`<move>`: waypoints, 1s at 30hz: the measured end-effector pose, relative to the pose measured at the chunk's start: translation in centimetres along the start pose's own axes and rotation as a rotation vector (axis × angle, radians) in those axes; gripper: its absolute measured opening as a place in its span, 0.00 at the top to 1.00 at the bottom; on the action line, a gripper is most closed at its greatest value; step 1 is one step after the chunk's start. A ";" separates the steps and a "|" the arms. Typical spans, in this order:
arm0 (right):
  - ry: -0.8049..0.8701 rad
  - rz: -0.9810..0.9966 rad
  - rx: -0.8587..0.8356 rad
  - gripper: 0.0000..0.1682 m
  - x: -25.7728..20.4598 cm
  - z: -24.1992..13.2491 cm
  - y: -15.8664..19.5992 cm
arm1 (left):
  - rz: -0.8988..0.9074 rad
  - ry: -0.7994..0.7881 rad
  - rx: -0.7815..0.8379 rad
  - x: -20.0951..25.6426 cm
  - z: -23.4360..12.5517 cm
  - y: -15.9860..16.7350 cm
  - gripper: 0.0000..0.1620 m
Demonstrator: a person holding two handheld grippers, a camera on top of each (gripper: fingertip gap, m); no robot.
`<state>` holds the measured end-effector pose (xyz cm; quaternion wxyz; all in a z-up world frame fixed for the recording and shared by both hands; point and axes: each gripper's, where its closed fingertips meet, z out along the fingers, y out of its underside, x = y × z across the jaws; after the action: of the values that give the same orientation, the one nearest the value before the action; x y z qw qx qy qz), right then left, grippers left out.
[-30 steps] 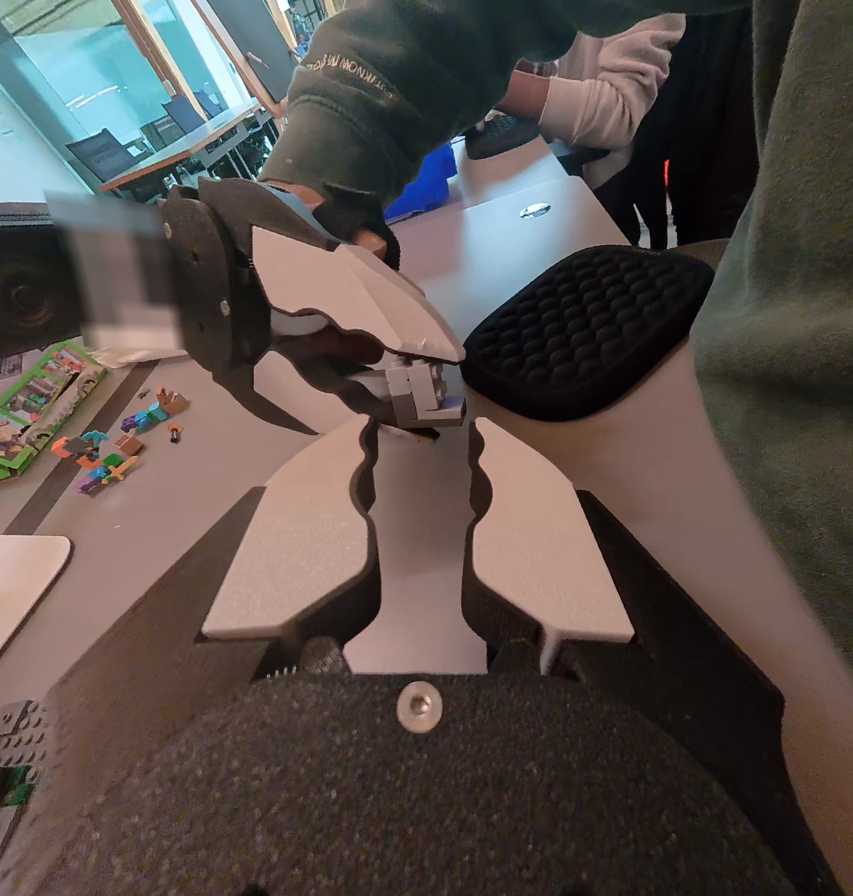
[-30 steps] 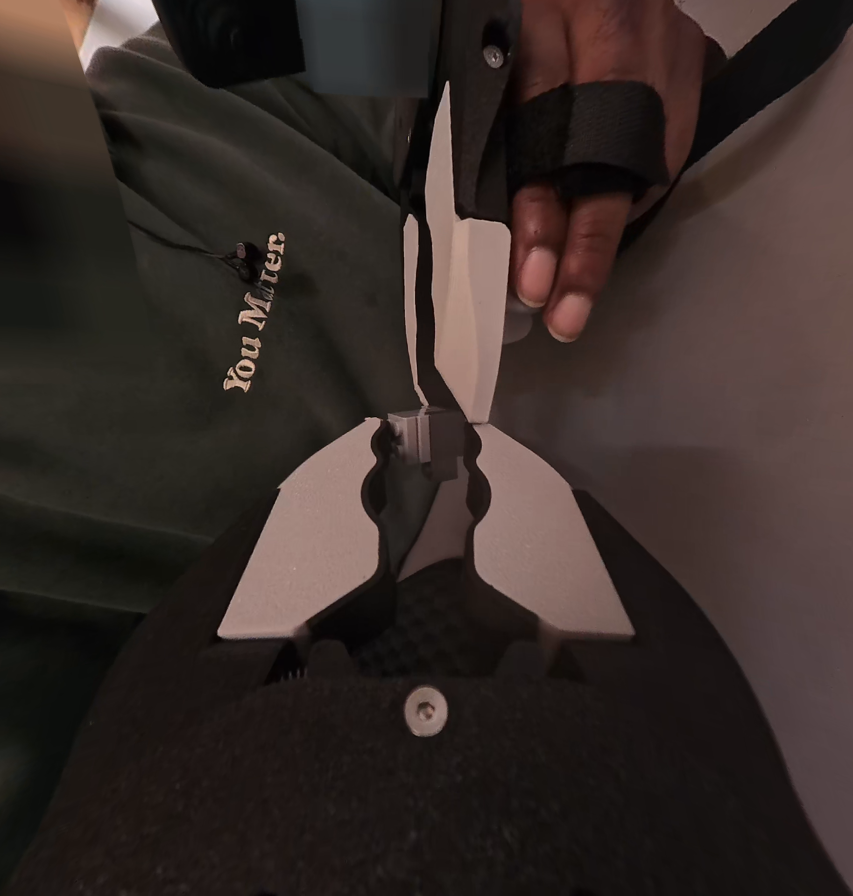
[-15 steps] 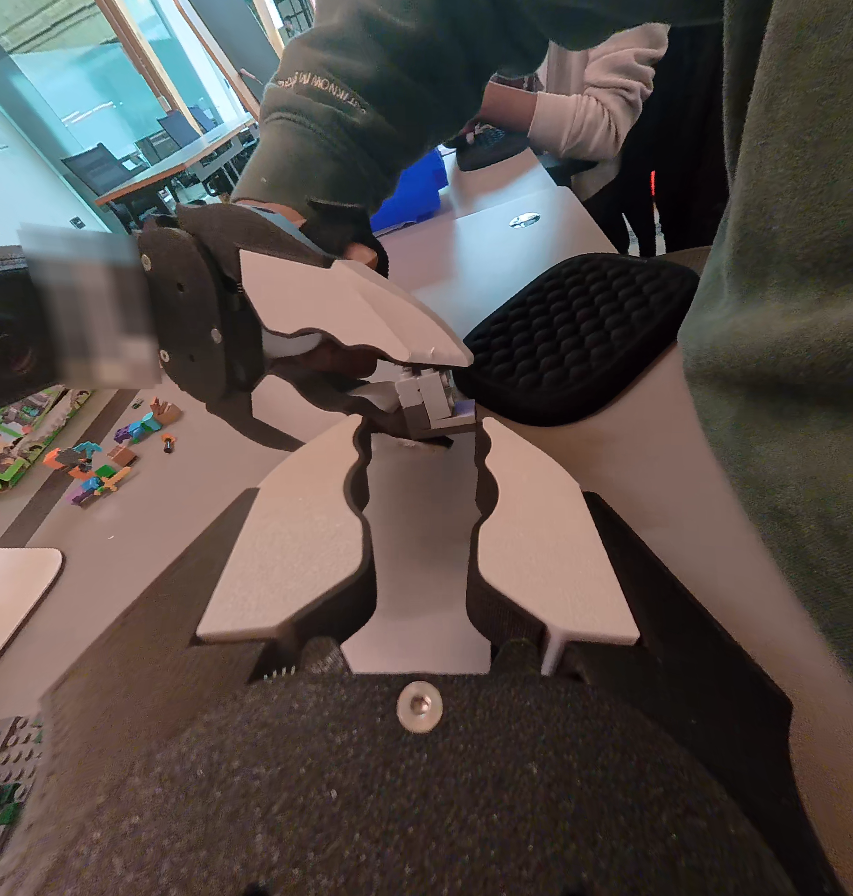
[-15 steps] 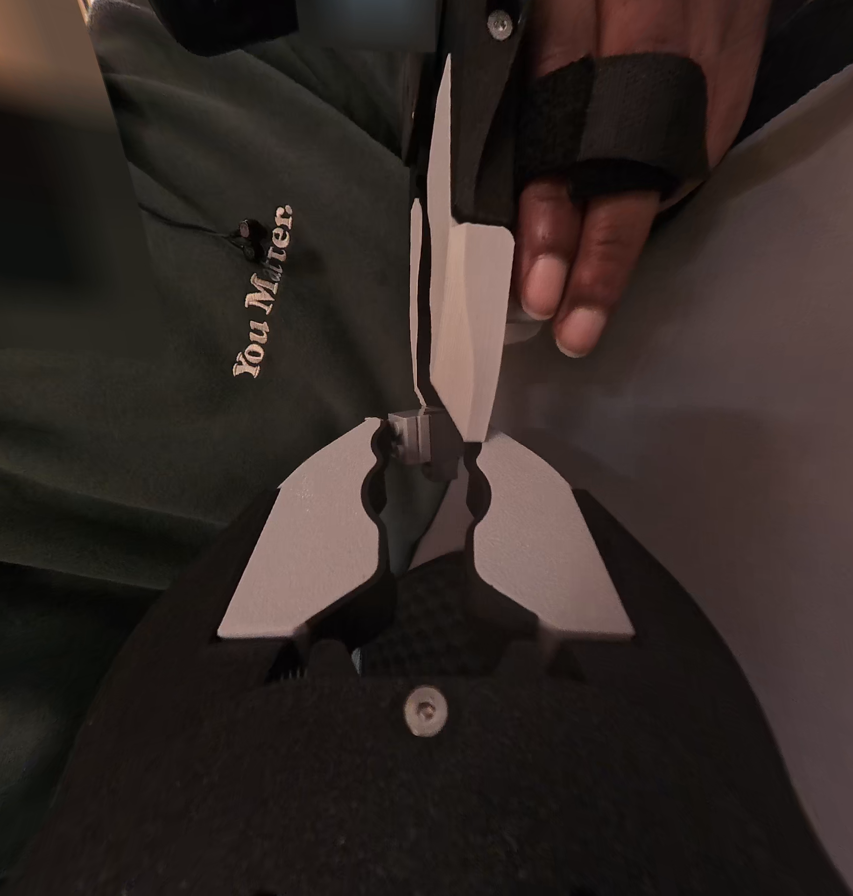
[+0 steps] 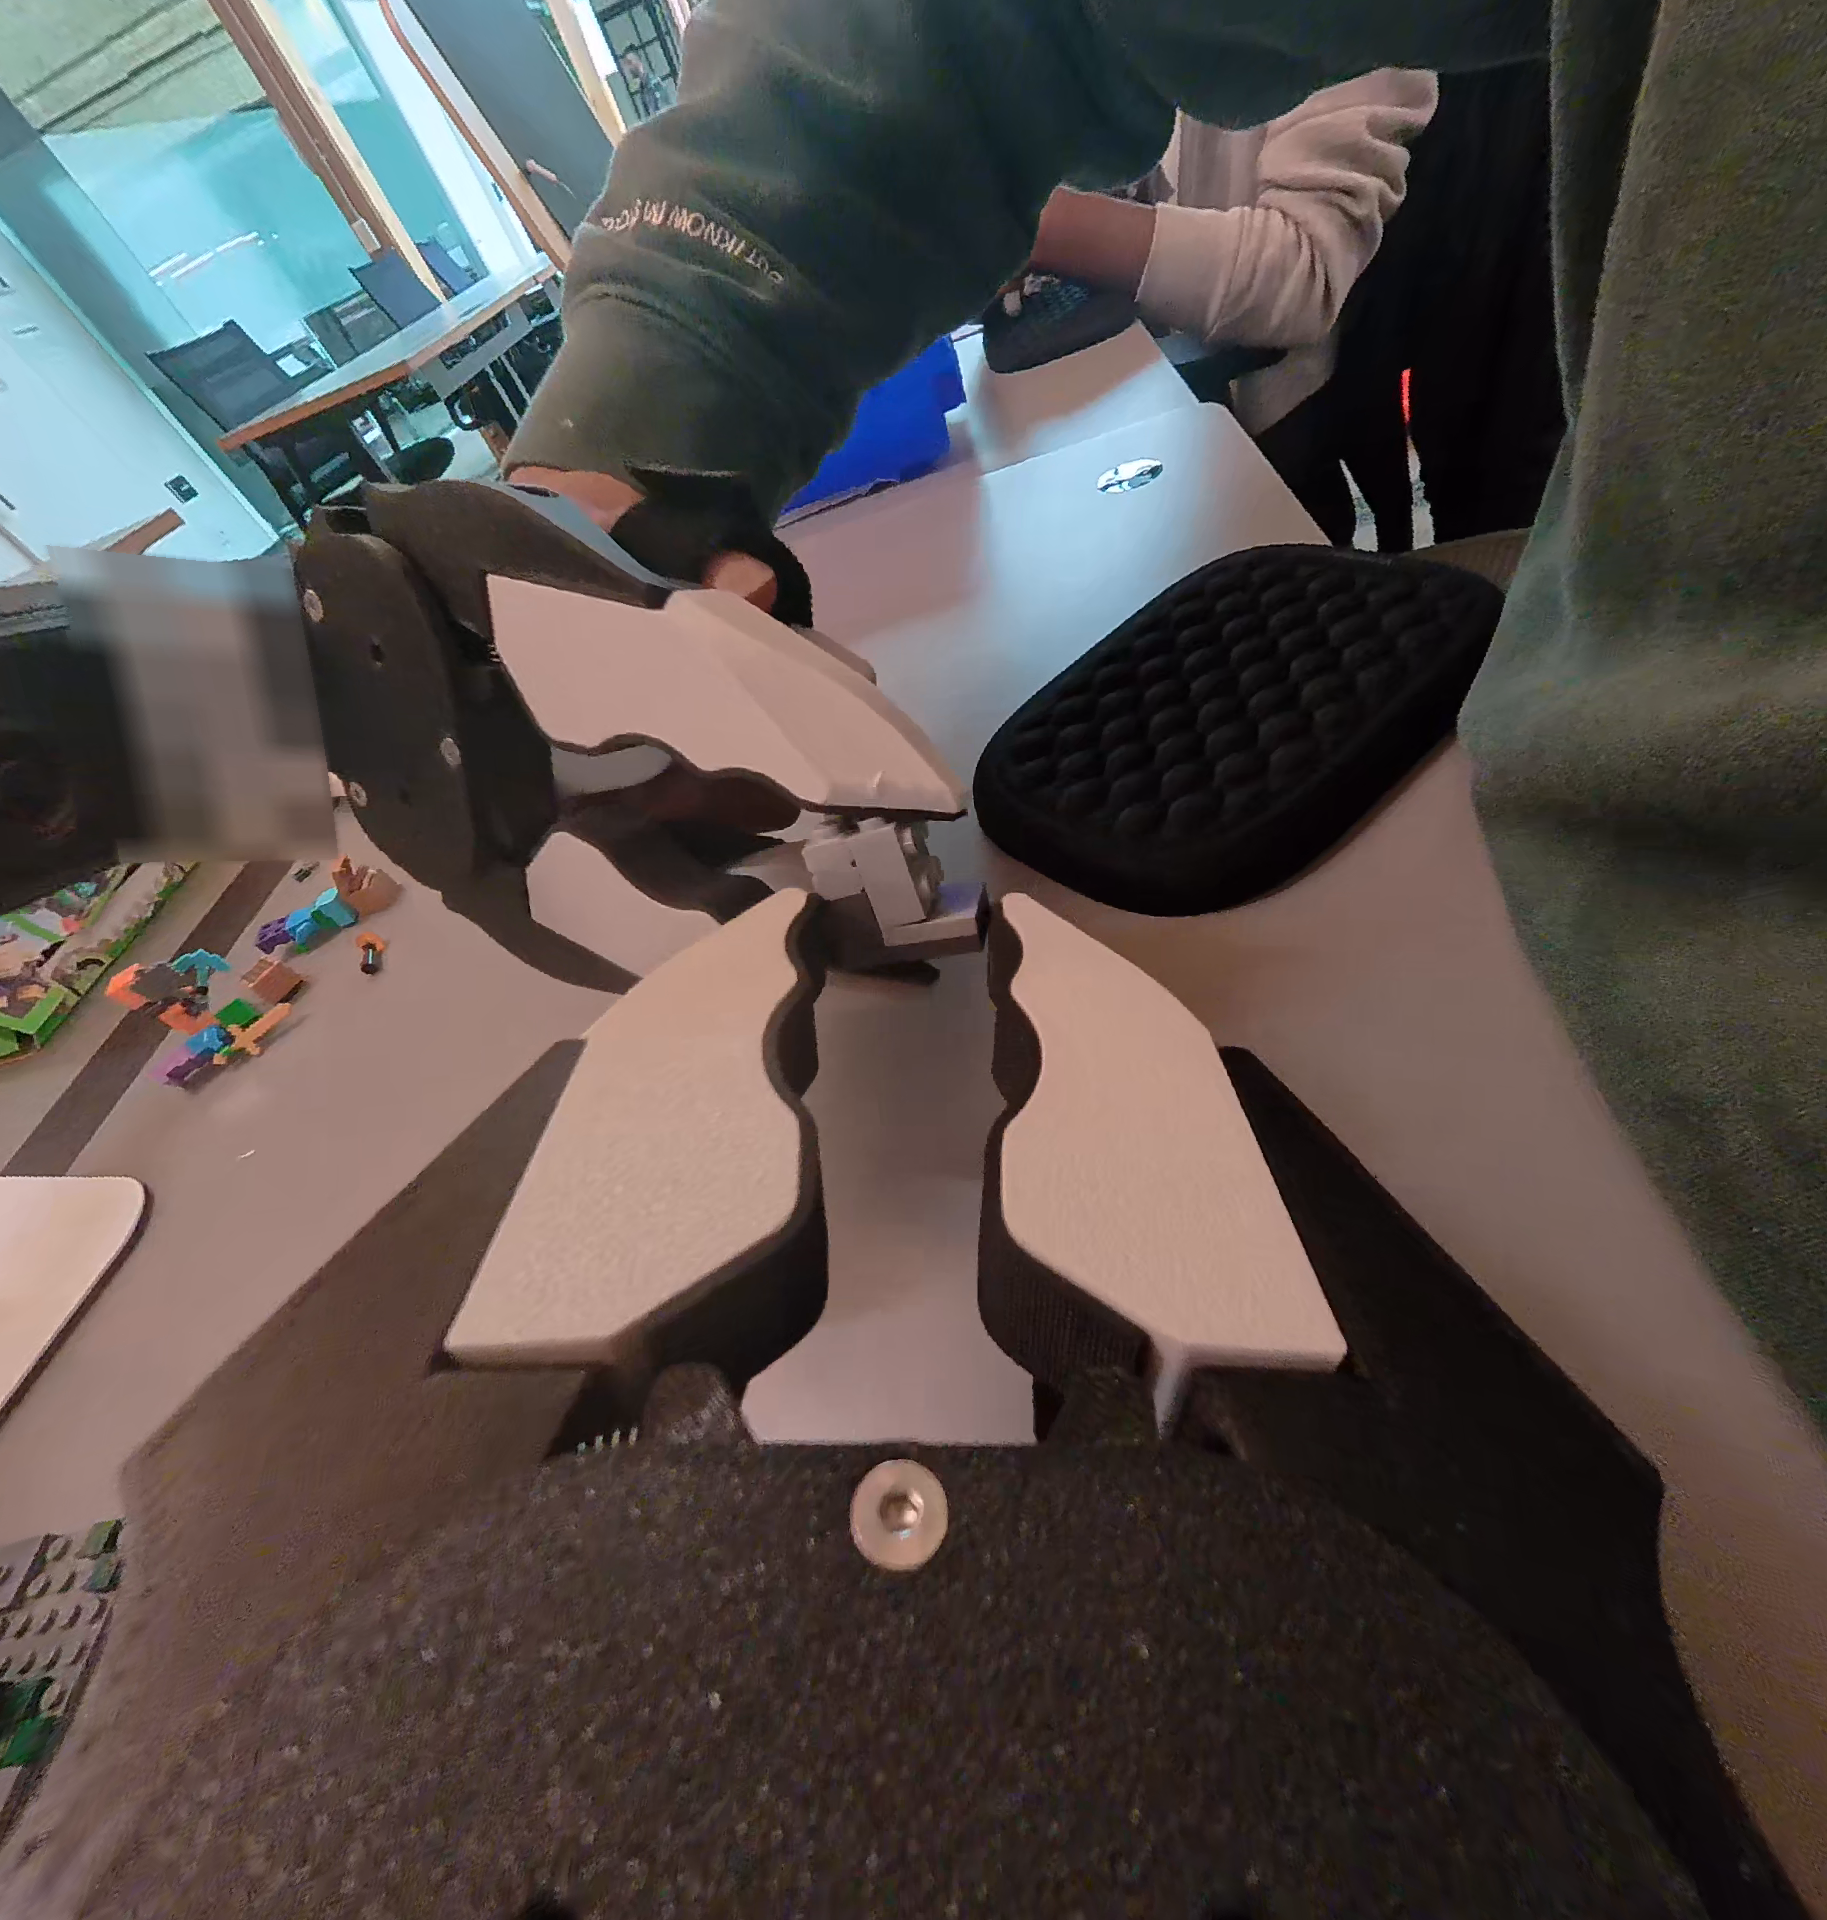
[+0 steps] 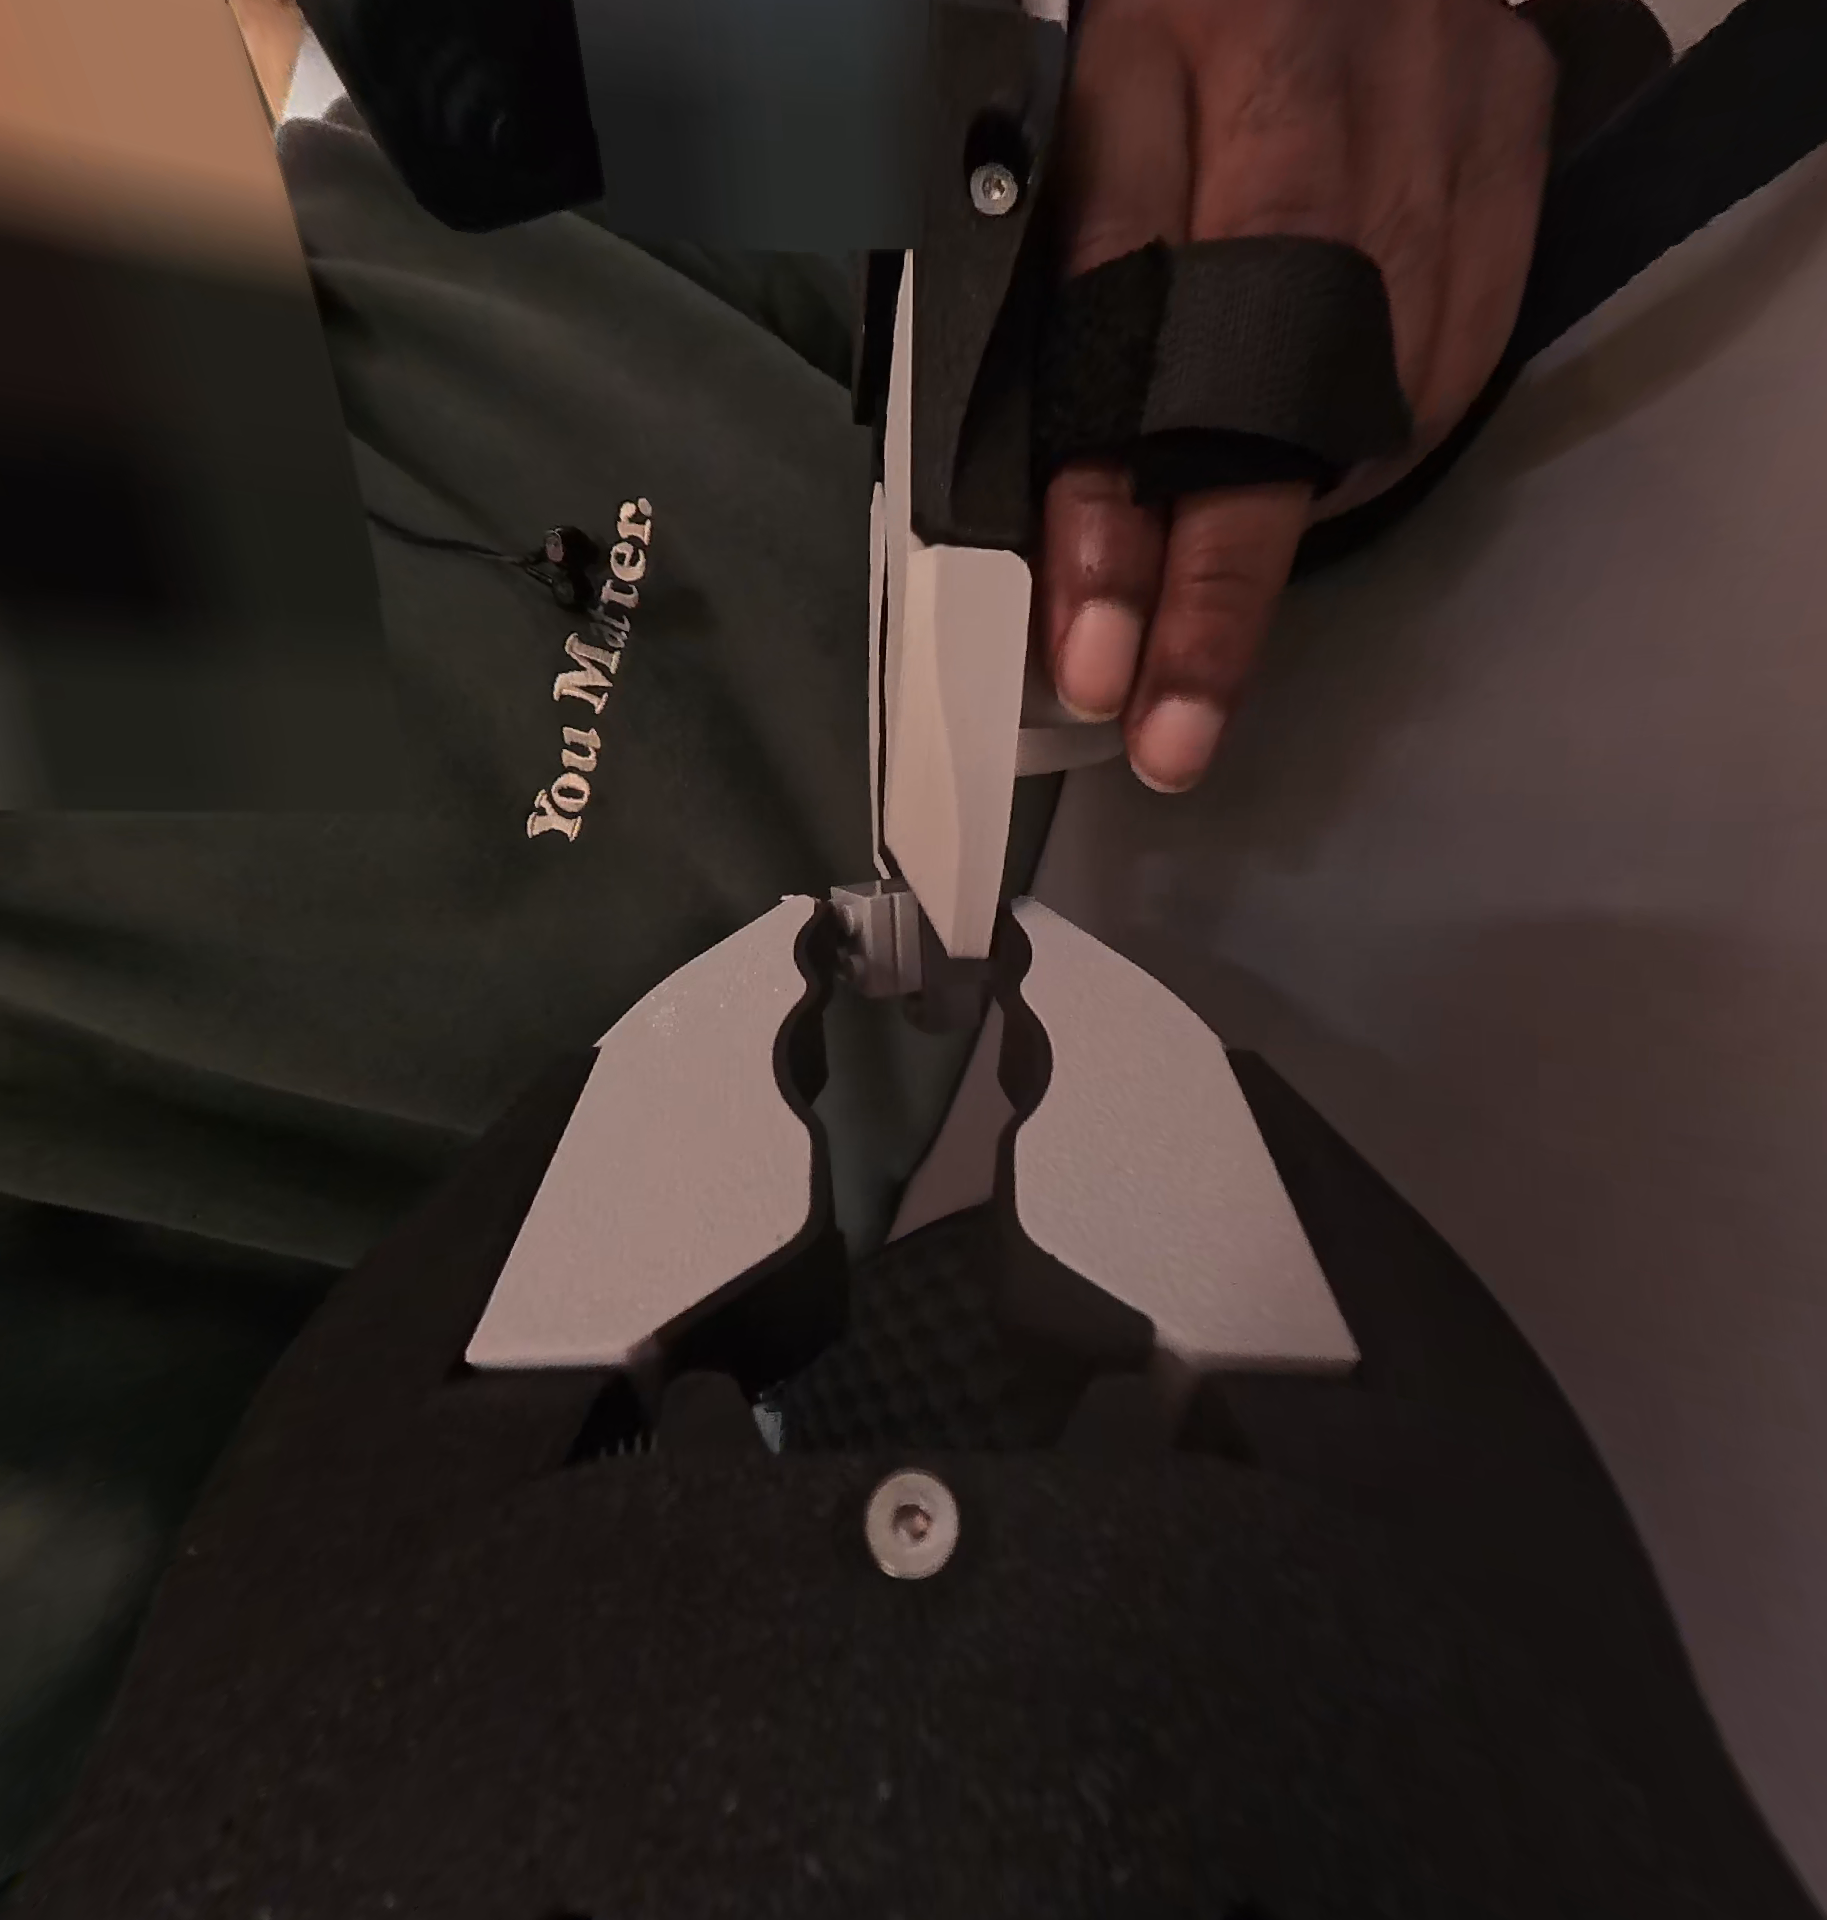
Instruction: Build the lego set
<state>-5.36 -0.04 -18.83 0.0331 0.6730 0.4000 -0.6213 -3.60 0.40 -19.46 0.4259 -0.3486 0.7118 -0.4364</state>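
A small grey lego assembly [image 5: 888, 883] is held in the air above the grey table [image 5: 618, 914]. In the left wrist view my right gripper [image 5: 888, 844] comes in from the left and is shut on the assembly's upper part. My left gripper [image 5: 901, 914] has its two fingertips on either side of the assembly's lower plate and touches it. In the right wrist view the assembly [image 6: 878, 940] sits between the tips of my right gripper [image 6: 914, 920]. My left gripper [image 6: 945, 930] comes down from above, seen edge-on. The join between the pieces is hidden.
Loose coloured lego pieces [image 5: 223, 997] and a green booklet [image 5: 26, 977] lie at the left. A white pad [image 5: 26, 1278] and a dark studded baseplate [image 5: 15, 1621] are at the near left. A black textured pad [image 5: 1231, 727] and a silver laptop [image 5: 1096, 499] lie behind. A person's green sweatshirt [image 6: 369, 831] is close. Less than 4 cm separates the two grippers' tips. Both grippers' tips are roughly 30 centimeters from the dark studded baseplate [image 5: 15, 1621].
My left gripper has moved forward and its jaws have narrowed a little, so its tips now flank the assembly. My right gripper has kept its hold and shifted slightly right.
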 end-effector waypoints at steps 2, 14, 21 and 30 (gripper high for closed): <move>0.002 -0.008 -0.007 0.83 0.1 0.1 0.0 | -0.003 0.006 -0.004 0.1 0.0 0.0 0.82; 0.005 -0.099 0.189 0.80 -0.4 0.0 -1.0 | 0.010 -0.026 -0.027 -0.4 -0.3 -0.3 0.83; 0.025 -0.192 0.317 0.82 -0.4 0.2 -1.2 | 0.040 -0.045 -0.064 -0.4 -0.2 -0.3 0.84; 0.056 -0.267 0.316 0.83 -0.6 0.6 -0.9 | 0.054 -0.028 -0.073 0.2 -0.1 -0.6 0.84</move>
<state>-6.31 -0.05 -18.01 -0.1667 0.6278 0.3842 -0.6561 -3.70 0.06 -18.96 0.4343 -0.3507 0.7303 -0.3937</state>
